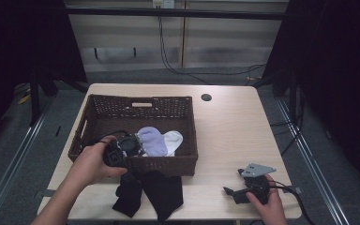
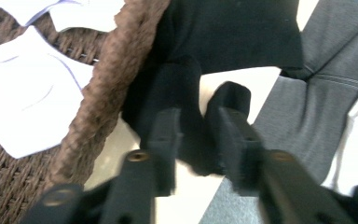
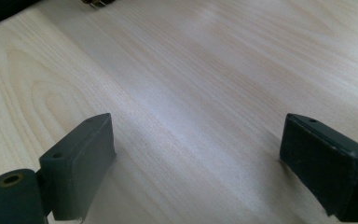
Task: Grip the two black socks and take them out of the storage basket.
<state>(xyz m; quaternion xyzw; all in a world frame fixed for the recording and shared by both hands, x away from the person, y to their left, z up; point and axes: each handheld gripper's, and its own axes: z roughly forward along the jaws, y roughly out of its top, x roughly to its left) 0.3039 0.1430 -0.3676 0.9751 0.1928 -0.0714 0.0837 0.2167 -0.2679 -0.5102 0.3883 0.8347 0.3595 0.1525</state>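
Note:
A brown wicker basket stands on the left half of the light wooden table. Inside it lie a lavender sock and a white sock. Two black socks hang from the basket's front rim down onto the table. My left gripper is at that rim, pointing down. In the left gripper view it is shut on a fold of black sock. My right gripper rests low at the front right. In its own view it is open over bare wood.
A round cable hole sits near the table's far edge. Grey floor and rails surround the table. Grey fabric shows beyond the table's front edge in the left gripper view. Bare wood lies between the basket and my right gripper.

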